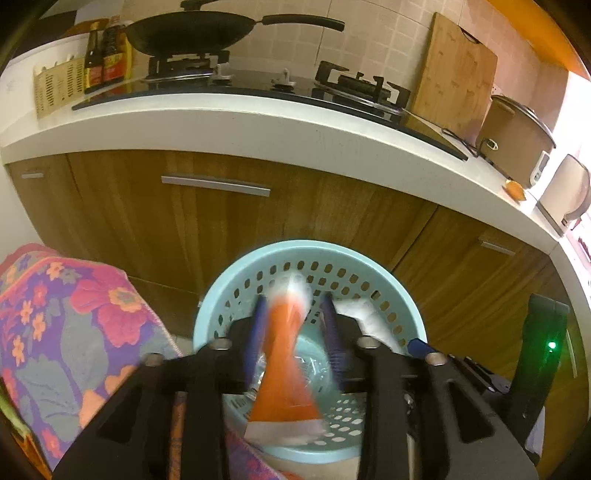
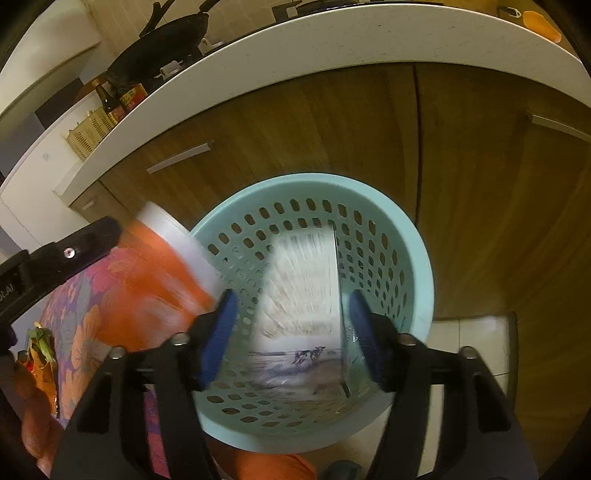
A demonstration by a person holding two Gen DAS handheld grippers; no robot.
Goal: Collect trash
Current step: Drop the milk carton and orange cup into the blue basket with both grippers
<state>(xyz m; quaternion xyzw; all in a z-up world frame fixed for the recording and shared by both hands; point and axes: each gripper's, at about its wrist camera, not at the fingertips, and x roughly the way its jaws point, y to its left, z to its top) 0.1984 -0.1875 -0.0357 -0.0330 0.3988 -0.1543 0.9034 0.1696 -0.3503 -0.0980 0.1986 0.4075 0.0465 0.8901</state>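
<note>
A light blue perforated basket stands on the floor by the cabinets; it also shows in the right wrist view. My left gripper is open above the basket, and a blurred orange and white wrapper is between its fingers, apparently loose. My right gripper is open over the basket, with a blurred white box between its blue pads, dropping in. The orange and white wrapper shows at the left of the right wrist view, beside the left gripper's black arm. Clear plastic lies in the basket bottom.
A floral cloth covers a surface left of the basket. Wooden cabinets and a white counter with a hob, wok, sauce bottles, cutting board and cooker stand behind. An orange scrap lies on the counter at right.
</note>
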